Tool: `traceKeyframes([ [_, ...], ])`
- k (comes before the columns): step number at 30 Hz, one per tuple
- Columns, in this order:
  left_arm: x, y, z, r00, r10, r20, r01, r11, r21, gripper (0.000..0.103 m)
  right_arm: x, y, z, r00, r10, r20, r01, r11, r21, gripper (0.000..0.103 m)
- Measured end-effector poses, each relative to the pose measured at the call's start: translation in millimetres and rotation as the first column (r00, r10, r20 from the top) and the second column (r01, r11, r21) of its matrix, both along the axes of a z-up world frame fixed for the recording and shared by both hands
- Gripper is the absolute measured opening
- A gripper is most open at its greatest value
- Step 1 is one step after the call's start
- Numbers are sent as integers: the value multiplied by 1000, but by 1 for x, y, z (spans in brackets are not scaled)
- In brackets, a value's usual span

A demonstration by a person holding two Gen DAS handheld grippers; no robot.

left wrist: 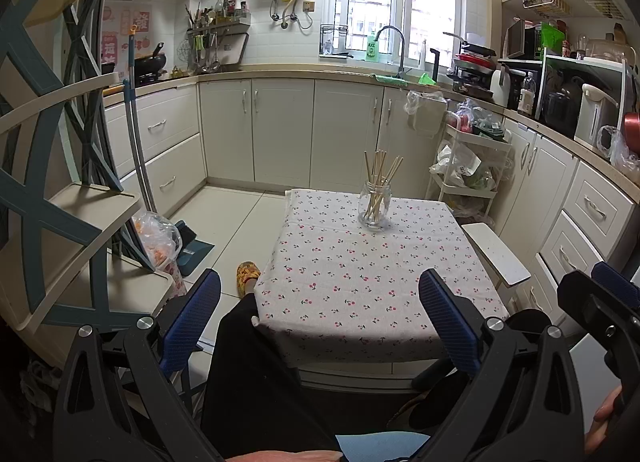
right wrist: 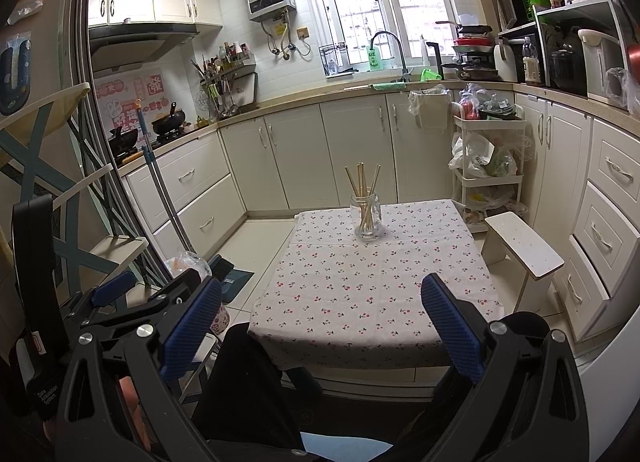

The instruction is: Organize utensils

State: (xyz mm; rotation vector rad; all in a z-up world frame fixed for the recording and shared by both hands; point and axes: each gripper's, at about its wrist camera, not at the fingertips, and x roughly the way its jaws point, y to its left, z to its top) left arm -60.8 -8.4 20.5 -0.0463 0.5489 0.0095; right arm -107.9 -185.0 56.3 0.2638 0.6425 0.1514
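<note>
On the far part of the cherry-print tablecloth [left wrist: 360, 282] stands a glass jar [left wrist: 374, 207] with wooden chopsticks [left wrist: 380, 171] upright. Left gripper [left wrist: 320, 326] and right gripper [right wrist: 324, 334] gape wide, empty; only the left view shows a yellow slipper [left wrist: 248, 272].

Your right gripper [left wrist: 612, 302] cut off by frame edge in left wrist view. Worktop [right wrist: 360, 326] near edge hidden behind your leg [right wrist: 248, 382]. Chopsticks [right wrist: 362, 185] in jar [right wrist: 365, 217]: count too fine to tell. Green bottle [left wrist: 372, 47] label too small to read fully.
</note>
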Motion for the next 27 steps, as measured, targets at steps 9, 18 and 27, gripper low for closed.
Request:
traceKeyframes([
  [9, 0, -1, 0, 1000, 0, -1, 0, 1000, 0, 95, 0, 0, 0, 1000, 0, 1, 0, 1000, 0, 96],
  [18, -1, -2, 0, 1000, -1, -2, 1, 1000, -2, 95, 0, 1, -1, 1000, 0, 2, 0, 1000, -1, 96],
  [27, -2, -4, 0, 1000, 0, -2, 0, 1000, -1, 95, -1, 1, -1, 1000, -1, 2, 1, 1000, 0, 96],
])
